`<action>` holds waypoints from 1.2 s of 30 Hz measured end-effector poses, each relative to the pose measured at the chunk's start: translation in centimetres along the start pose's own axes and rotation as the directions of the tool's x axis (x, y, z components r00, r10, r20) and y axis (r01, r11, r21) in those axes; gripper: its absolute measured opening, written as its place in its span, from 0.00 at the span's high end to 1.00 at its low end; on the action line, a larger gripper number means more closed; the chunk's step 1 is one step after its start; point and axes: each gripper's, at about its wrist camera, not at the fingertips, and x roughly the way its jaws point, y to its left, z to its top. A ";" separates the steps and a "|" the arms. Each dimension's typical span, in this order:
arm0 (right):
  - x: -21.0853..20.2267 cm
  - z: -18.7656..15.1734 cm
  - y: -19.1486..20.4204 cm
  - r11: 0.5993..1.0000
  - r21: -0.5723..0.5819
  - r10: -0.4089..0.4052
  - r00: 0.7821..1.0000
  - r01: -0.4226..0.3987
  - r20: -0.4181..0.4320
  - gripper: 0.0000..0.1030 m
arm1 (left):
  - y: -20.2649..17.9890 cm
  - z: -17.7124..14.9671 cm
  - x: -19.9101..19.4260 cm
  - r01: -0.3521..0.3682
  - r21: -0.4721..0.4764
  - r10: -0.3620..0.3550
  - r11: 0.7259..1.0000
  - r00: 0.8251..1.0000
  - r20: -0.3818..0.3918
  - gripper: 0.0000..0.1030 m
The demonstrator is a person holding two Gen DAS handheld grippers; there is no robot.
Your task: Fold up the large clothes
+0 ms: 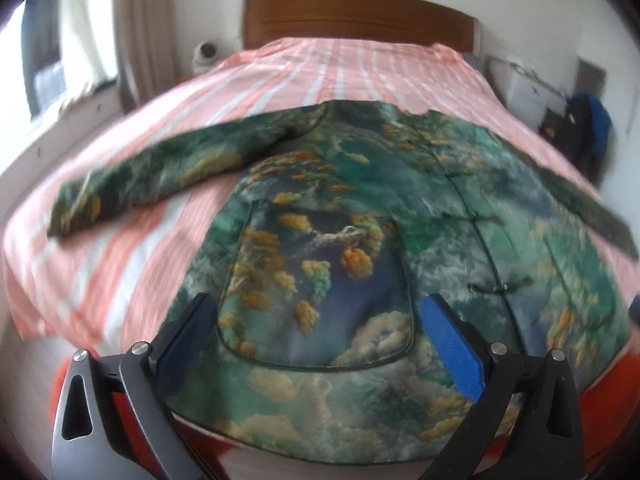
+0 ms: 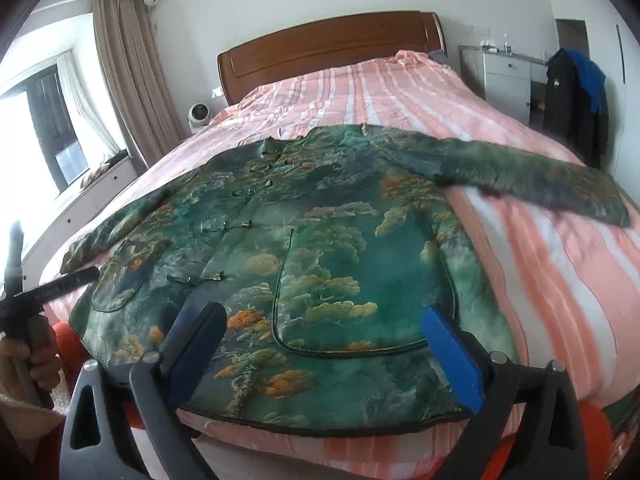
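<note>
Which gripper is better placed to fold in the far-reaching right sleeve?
Right gripper, probably: its view shows that sleeve spread out on its side of the jacket, jaws open and empty.

No writing, label, brand, number or sign can be read in either view. The printed jacket (image 2: 304, 240) carries only a pattern of clouds and trees, the striped bedspread (image 2: 540, 264) bears no lettering, and a small pale mark on the dark garment (image 2: 560, 96) hanging far beyond the right gripper is too small to make out.
</note>
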 end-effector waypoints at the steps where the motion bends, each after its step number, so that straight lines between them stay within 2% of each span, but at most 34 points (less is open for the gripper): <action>1: -0.2 -0.1 0.3 1.000 -0.007 -0.008 1.000 0.008 0.006 0.05 | -0.4 0.0 -0.3 -0.003 0.031 0.002 1.000 1.000 0.016 0.01; 5: -1.6 -0.8 1.9 0.993 -0.111 -0.031 0.998 0.036 0.046 0.05 | -0.6 -0.2 -1.4 0.036 0.057 -0.041 0.998 0.996 0.074 0.01; 9: -1.2 -1.3 2.8 0.974 -0.199 -0.091 0.993 0.105 0.080 0.05 | 0.3 -0.4 -1.6 0.006 0.019 -0.008 1.000 0.995 0.101 0.01; 15: -0.4 -1.9 2.6 0.965 -0.212 -0.140 0.986 0.155 0.085 0.05 | 2.4 -0.1 -1.6 -0.006 -0.074 0.015 0.997 0.993 0.118 0.01; 19: -0.4 -2.0 2.8 0.959 -0.226 -0.151 0.983 0.170 0.100 0.05 | 3.1 0.0 -1.7 0.009 -0.115 0.005 0.993 0.992 0.124 0.01; 36: -1.2 -1.9 2.8 0.951 -0.237 -0.172 0.975 0.201 0.138 0.05 | 2.9 -0.1 -2.2 -0.002 -0.106 0.016 0.994 0.991 0.130 0.01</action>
